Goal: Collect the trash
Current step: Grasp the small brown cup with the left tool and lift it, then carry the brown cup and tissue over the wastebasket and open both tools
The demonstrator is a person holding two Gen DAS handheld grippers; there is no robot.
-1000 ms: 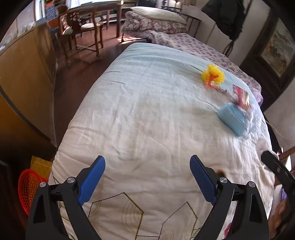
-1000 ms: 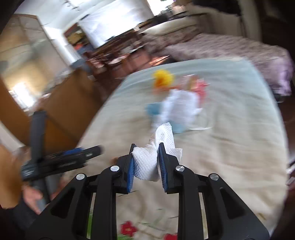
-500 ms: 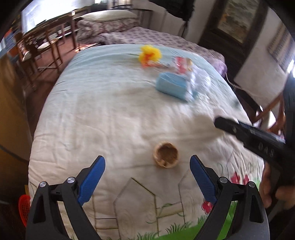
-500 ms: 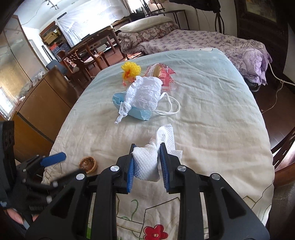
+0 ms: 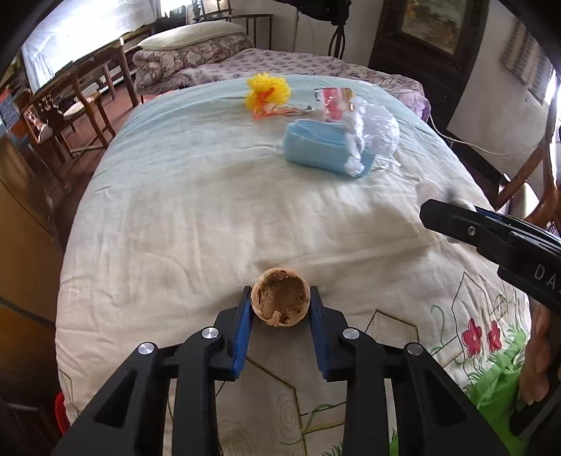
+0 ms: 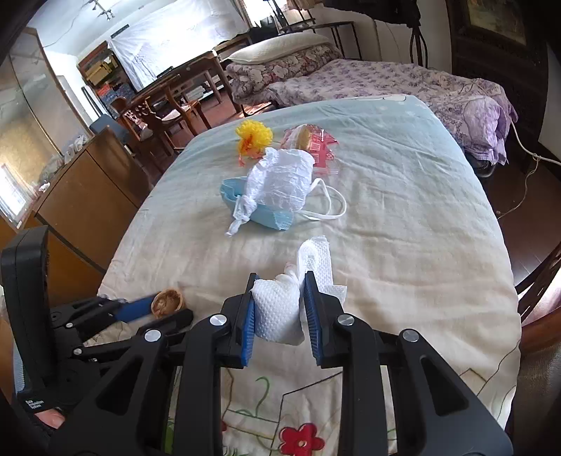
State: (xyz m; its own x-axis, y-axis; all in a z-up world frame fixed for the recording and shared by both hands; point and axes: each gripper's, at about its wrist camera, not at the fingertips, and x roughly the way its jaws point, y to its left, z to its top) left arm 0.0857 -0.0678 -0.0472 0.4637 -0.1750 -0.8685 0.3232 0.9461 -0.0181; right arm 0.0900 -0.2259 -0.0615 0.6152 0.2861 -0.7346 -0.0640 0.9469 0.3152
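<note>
Now left gripper (image 5: 280,306) closing on walnut shell (image 5: 280,301) — right gripper (image 6: 279,304) clamps tissue (image 6: 280,308)

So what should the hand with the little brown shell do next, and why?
Probably finish the squeeze, then lift. The left gripper is closing with the walnut shell between its pads, on the quilt. The right gripper already holds a paper towel.

This is a bedroom in a home: a bed (image 5: 217,196) with a pale quilt fills the middle, a second bed (image 6: 368,75) with a pillow (image 6: 280,44) lies behind, and wooden chairs (image 5: 66,105) and a framed picture (image 5: 438,24) stand at the upper edges.
</note>
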